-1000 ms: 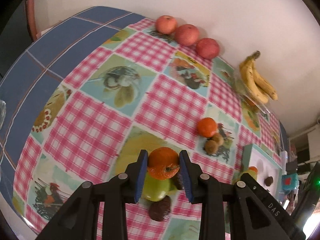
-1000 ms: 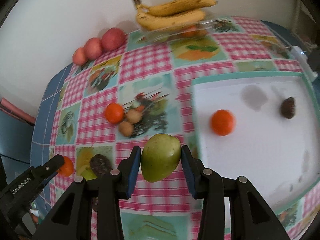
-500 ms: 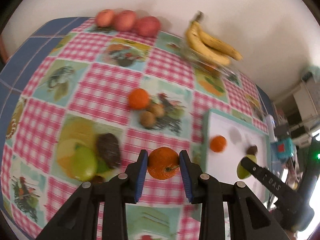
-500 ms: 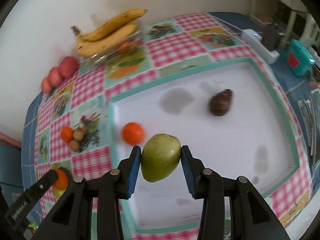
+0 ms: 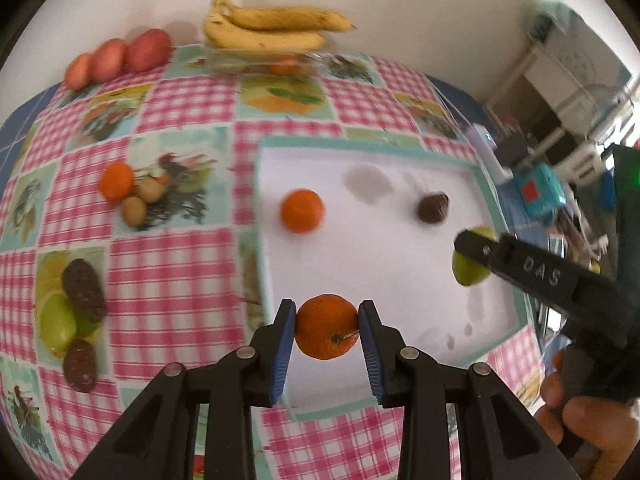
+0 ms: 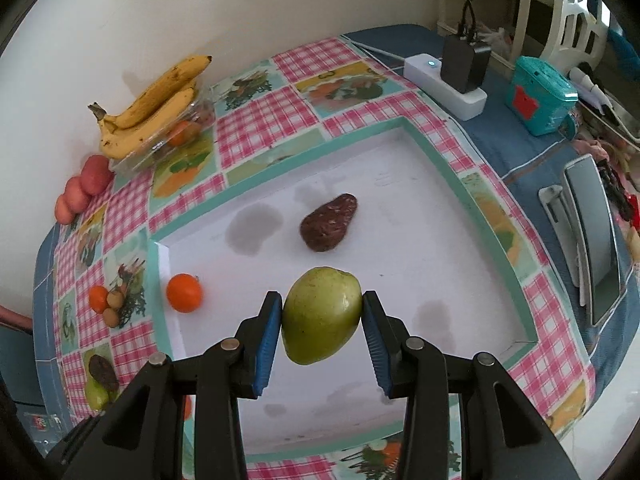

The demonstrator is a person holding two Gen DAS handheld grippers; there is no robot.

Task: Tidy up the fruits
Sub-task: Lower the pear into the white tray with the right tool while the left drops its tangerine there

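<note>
The left tongs (image 5: 327, 334) are clenched on an orange (image 5: 327, 332), its stalk end turned toward the camera, held above the near edge of the white tray (image 5: 400, 280). The right tongs (image 6: 322, 318) grasp a green mango (image 6: 321, 315) between the blue pads (image 6: 267, 328), above the middle of the same tray (image 6: 440, 240). In the left view the right tongs (image 5: 474, 256) reach in from the right with the mango (image 5: 468, 272) showing behind one black finger, and a hand (image 5: 580, 420) grips their handle at lower right. Ahead of the left tongs, a second orange (image 5: 302, 211) lies on the tray, and further right an avocado (image 5: 433, 208). From the right tongs the avocado (image 6: 329, 222) lies just beyond the mango, and the tray orange (image 6: 184, 292) to the left near the tray's rim. Left of the left tongs, on the checked cloth (image 5: 180, 264), lie two dark avocados (image 5: 83, 294) and a green fruit (image 5: 58, 322) touching one another; further ahead on the left, a small orange (image 5: 116, 181) sits beside two brown kiwis (image 5: 134, 210). At the far wall are bananas (image 5: 268, 30) on a clear box and three red apples (image 5: 116, 58) in a row. Right of the right tongs, beyond the tray, stand a white power strip (image 6: 444, 84) with a black plug and a teal box (image 6: 540, 96).
</note>
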